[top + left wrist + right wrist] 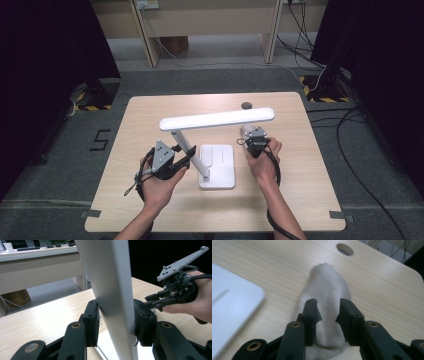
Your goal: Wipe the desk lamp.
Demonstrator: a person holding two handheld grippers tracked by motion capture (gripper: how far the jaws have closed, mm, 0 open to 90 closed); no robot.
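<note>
Jaws clamp lamp arm (110,290), no writing legible

Wood table (150,200) w/ white lamp base (222,167) & cloth (327,295) on it.

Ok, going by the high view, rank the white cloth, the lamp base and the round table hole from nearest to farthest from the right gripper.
1. White cloth: just beyond the right gripper, between its jaws.
2. Lamp base: beside it, toward the table's middle.
3. Table hole: beyond the cloth, near the far edge.
</note>
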